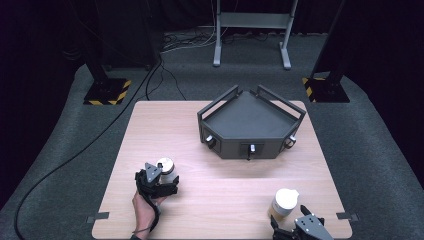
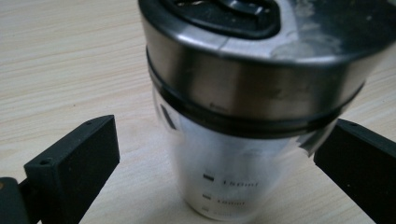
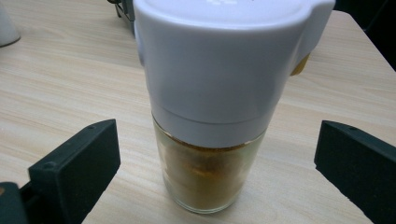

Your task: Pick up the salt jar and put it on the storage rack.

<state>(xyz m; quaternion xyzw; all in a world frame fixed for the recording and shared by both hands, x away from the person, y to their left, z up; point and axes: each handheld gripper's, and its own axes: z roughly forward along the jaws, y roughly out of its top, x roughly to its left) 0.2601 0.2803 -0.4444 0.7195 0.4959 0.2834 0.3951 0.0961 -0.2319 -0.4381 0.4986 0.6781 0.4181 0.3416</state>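
Observation:
A clear glass shaker with a steel lid (image 1: 166,168) (image 2: 243,93) stands on the wooden table (image 1: 220,185) at the front left. My left gripper (image 1: 159,183) (image 2: 215,163) is open around it, one jaw on each side with gaps to the glass. At the front right stands a glass jar with a white cap (image 1: 284,202) (image 3: 219,93), holding orange-brown powder. My right gripper (image 1: 295,222) (image 3: 217,163) is open on either side of that jar, jaws apart from it.
A dark five-sided tray (image 1: 250,122) with rails and small knobs sits at the back right of the table. A metal stand (image 1: 252,30) and cables (image 1: 100,135) lie on the floor beyond. Bare wood stretches between the two jars.

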